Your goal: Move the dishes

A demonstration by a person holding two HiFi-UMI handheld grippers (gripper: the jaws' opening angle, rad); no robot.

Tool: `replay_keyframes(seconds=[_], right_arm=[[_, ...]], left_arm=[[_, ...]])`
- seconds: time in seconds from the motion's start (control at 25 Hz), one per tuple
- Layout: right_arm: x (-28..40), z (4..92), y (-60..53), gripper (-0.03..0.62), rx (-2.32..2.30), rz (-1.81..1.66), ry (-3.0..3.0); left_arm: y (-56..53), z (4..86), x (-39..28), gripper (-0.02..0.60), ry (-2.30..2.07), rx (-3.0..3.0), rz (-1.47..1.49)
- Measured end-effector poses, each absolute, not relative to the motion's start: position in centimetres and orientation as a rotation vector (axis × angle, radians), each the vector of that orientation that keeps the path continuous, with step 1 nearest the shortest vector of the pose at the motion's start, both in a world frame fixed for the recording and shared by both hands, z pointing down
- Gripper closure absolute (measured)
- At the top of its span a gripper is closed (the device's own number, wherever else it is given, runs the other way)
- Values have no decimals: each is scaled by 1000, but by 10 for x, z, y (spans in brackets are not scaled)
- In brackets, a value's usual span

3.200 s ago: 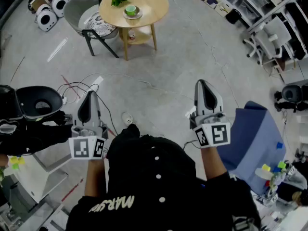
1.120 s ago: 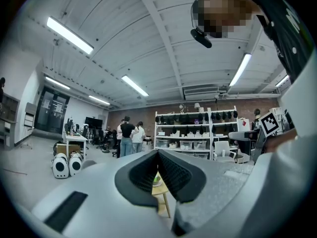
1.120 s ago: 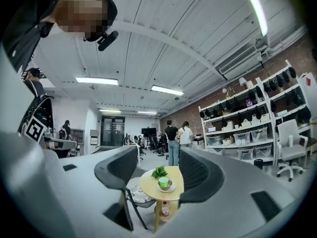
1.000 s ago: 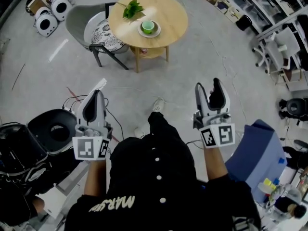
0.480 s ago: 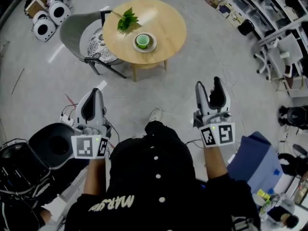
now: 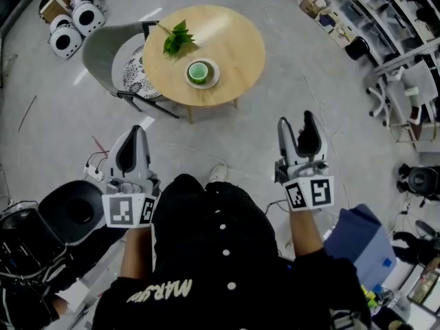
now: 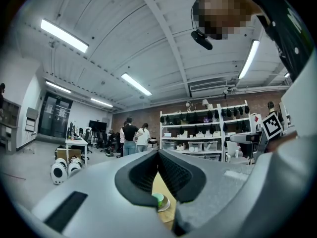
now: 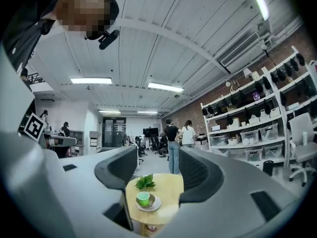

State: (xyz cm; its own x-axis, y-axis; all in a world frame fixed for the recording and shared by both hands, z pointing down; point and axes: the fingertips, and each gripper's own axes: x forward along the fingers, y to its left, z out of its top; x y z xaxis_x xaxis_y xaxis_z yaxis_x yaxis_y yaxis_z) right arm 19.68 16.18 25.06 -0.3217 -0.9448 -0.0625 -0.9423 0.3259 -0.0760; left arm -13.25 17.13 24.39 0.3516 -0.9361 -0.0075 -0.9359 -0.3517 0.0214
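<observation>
A green cup (image 6: 199, 70) stands on a pale saucer (image 6: 208, 80) on a round wooden table (image 6: 234, 36), next to a leafy green sprig (image 6: 177, 40). Both grippers are held in the air well short of the table, above the floor. My left gripper (image 6: 137, 133) is shut with nothing in it; past its closed jaws I see the cup (image 7: 157, 199). My right gripper (image 6: 296, 124) is open and empty, and between its jaws the cup (image 8: 143, 198), saucer (image 8: 151, 205) and sprig (image 8: 145, 182) show on the table (image 8: 168, 192).
A grey chair (image 6: 110, 47) with a patterned cushion is tucked against the table's left side. Cables (image 6: 100, 167) and a black round unit (image 6: 74, 212) lie at my left. A blue object (image 6: 357, 243) is at my right. Shelving (image 8: 257, 133) and standing people (image 8: 173, 143) are beyond.
The table with the cup has come closer and lower in the head view as the person walked towards it. The right gripper's jaws, together at first, now stand apart.
</observation>
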Motion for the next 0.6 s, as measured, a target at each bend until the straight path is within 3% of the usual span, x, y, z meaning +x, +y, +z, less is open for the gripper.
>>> replay_keyframes(seconds=[0.6], right_arm=[[192,273,92,349,-1789,-87,2507]], left_arm=[[99,270,-133,578,-1750,2543,0]])
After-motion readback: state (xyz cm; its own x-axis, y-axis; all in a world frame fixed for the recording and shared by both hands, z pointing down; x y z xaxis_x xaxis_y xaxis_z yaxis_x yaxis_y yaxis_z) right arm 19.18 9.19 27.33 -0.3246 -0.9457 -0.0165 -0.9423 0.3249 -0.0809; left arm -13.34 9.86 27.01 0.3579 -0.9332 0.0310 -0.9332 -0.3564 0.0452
